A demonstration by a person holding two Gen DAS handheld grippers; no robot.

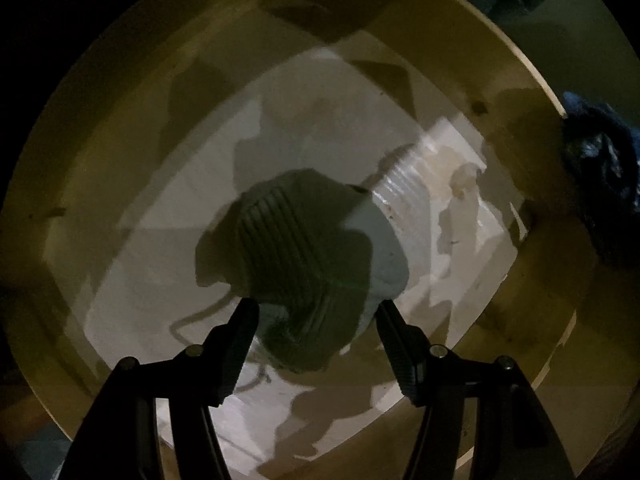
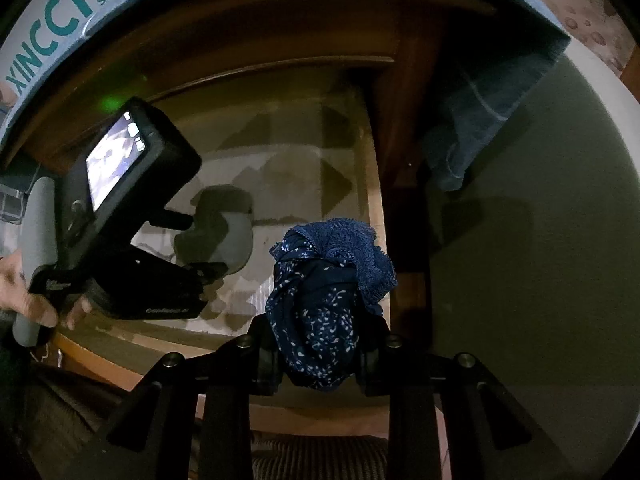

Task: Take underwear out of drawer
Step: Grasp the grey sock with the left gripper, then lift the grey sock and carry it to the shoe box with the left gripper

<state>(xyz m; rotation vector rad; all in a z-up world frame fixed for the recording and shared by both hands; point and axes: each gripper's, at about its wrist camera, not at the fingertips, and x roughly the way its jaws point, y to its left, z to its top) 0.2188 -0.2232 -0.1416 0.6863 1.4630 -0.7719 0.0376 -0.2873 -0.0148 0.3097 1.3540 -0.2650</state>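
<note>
A grey-green folded underwear bundle (image 1: pixel 304 256) lies on the pale liner of the open wooden drawer (image 1: pixel 100 160). My left gripper (image 1: pixel 316 308) points straight down over it, open, one fingertip on each side of the bundle's near end. In the right wrist view the same grey bundle (image 2: pixel 228 228) sits in the drawer beneath the left tool. My right gripper (image 2: pixel 320 344) is shut on navy underwear (image 2: pixel 316 312) with white specks and a lace trim, held beside the drawer's right wall. That navy piece (image 1: pixel 600 168) also shows at the right edge of the left wrist view.
Crinkled clear plastic (image 1: pixel 424 200) lies on the drawer floor beside the bundle. A pale blue shoe box (image 2: pixel 60 20) sits above the drawer, and a blue cloth (image 2: pixel 480 120) hangs at the upper right. A person's hand (image 2: pixel 24 288) grips the left tool, whose camera screen (image 2: pixel 116 160) glows.
</note>
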